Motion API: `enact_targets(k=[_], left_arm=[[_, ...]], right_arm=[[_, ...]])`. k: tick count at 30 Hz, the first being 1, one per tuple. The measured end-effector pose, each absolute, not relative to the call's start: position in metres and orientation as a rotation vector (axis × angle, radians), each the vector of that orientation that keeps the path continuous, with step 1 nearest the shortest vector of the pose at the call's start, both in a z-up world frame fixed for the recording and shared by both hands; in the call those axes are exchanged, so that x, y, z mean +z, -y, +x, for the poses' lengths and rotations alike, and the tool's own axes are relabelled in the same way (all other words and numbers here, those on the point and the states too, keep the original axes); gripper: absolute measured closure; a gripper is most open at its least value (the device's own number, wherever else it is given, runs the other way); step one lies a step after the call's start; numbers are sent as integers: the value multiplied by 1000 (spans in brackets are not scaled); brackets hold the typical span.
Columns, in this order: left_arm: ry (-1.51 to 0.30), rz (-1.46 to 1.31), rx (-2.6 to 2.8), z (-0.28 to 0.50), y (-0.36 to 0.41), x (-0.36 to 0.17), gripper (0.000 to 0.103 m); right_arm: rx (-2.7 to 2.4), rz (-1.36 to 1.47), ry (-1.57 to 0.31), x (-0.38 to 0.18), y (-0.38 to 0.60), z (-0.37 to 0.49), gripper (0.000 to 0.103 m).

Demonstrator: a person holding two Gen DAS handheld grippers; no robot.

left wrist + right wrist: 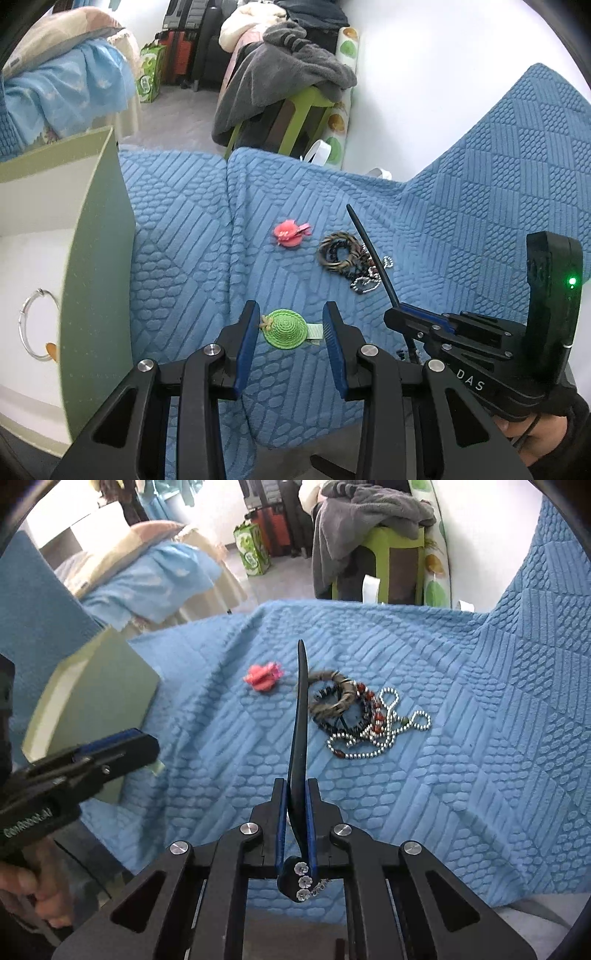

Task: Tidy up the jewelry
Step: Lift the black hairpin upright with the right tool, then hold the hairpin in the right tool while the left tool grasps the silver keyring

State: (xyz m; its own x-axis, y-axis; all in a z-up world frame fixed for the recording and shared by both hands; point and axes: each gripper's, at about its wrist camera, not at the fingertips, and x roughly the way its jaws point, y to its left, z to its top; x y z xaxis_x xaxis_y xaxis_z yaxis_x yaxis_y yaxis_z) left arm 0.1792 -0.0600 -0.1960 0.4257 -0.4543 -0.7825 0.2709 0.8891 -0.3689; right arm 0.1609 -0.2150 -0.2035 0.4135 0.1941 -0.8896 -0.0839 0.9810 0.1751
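My left gripper [291, 325] is open, its fingers on either side of a green hat-shaped hair clip [286, 328] lying on the blue quilt [461, 206]. My right gripper [296, 797] is shut on a black hair stick [301, 716] with flower studs at its rear end; it also shows in the left wrist view [371, 254]. A pink hair clip [290, 232] [263, 677] lies further off. A pile of woven bangles [332, 698] and bead chains [380, 723] lies beside it, also in the left wrist view [347, 258].
An open green box [96, 266] [92, 698] with a white inside stands at the left and holds a silver bangle [38, 325]. Beyond the quilt's far edge are a green stool [306, 114] with grey clothes and a bed.
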Motion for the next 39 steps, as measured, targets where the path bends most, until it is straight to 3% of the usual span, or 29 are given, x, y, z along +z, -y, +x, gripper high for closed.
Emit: enact_targets(k=[7,8,10,18,21,22,31,33,34,35,39], left_arm=[[-1020,-193,-443,172,57,-170,68],[-1018,-197,-439,171,55,-166,82],[-1024,-205,-428,172,51,-158,95],[-1021,-231,-404,173,32,-148,96],[-1030,-226,-406,169,28,-155,94],[-1037,-227,-413,167,28,-158,89],[-1119,-148,-459,147,46,-190,87],[-1119,-157,-467,146,50,-193,74],[-1119,-157,-465,146,51,-194,61],[-1117,-153,-465,145,53,-193,54],[-1111,-159,-471,145,58,-192,53]], right_arm=[[164,125,-1095,-173,210,158,97],[165,125,-1090,-167,207,158,97],[162,119,-1077,-157,205,156,97],[142,95,-1025,-122,192,152,97],[130,93,-1028,-127,193,151,97],[123,96,-1032,-132,194,151,97],[68,182,-1102,-179,230,141,97],[65,185,-1102,-183,236,138,97],[63,187,-1099,-184,238,136,97],[61,188,-1097,-185,241,134,96],[61,207,-1092,-188,251,129,96]])
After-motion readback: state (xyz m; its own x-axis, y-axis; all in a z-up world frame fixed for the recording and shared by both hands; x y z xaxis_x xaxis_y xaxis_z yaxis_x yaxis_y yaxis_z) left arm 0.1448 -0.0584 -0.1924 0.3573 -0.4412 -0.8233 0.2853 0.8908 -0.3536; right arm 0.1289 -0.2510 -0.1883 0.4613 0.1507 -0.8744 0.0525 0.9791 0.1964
